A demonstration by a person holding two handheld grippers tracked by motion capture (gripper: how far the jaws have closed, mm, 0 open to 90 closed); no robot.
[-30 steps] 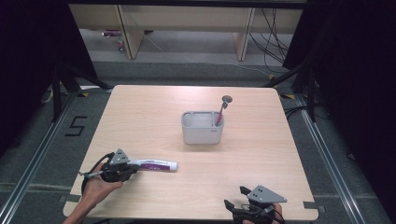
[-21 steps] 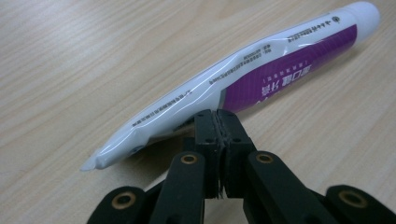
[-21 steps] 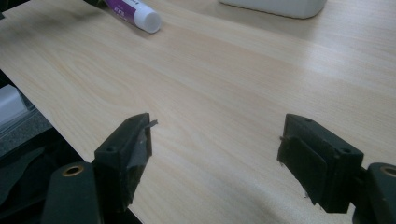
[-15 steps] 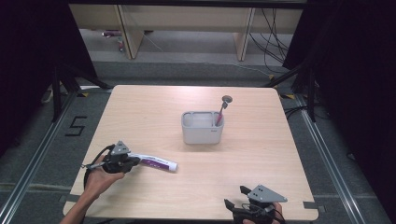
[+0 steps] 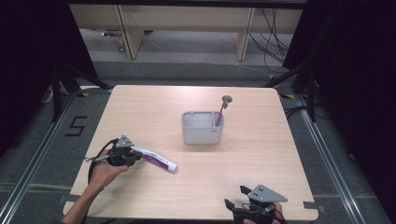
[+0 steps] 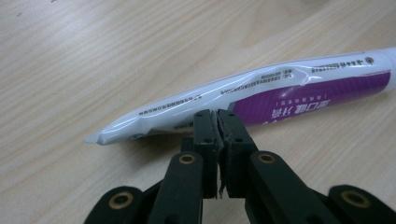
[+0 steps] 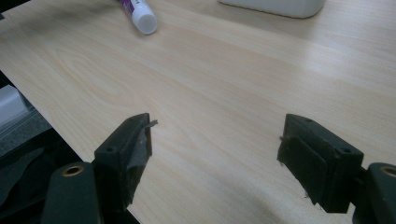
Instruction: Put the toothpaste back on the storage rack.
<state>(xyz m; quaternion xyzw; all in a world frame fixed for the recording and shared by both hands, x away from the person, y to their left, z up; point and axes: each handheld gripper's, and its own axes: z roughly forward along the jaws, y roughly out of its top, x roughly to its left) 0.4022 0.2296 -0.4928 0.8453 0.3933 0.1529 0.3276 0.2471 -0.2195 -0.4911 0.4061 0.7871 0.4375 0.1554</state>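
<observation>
A light wooden table (image 5: 154,107) fills the high view, its top standing on a grey floor with metal rails. Just right of centre stands a white caddy (image 5: 202,128), a rectangular organiser open at the top; a pink-handled tool with a round head (image 5: 223,106) leans out of its compartment at the 3 o'clock end, the head tipped toward 1 o'clock.

At the table's 7 o'clock, the left gripper (image 5: 135,154) grips the flat crimped tail of a white-and-purple toothpaste tube (image 5: 154,158). The tube lies along the wood, its cap pointing toward 4 o'clock, well apart from the caddy. In the left gripper view, the two black jaws stand pressed nearly together on the lower edge of the tube (image 6: 261,93) near its crimped end, the printed purple panel running off toward 3 o'clock. A bare forearm comes in from 7 o'clock behind this gripper.

At the 5 o'clock edge of the table, the right gripper (image 5: 236,198) hovers with its jaws spread wide and nothing between them. In the right gripper view, the tube's white cap (image 7: 142,19) lies at 11 o'clock and the caddy's base (image 7: 275,7) at 1 o'clock.
</observation>
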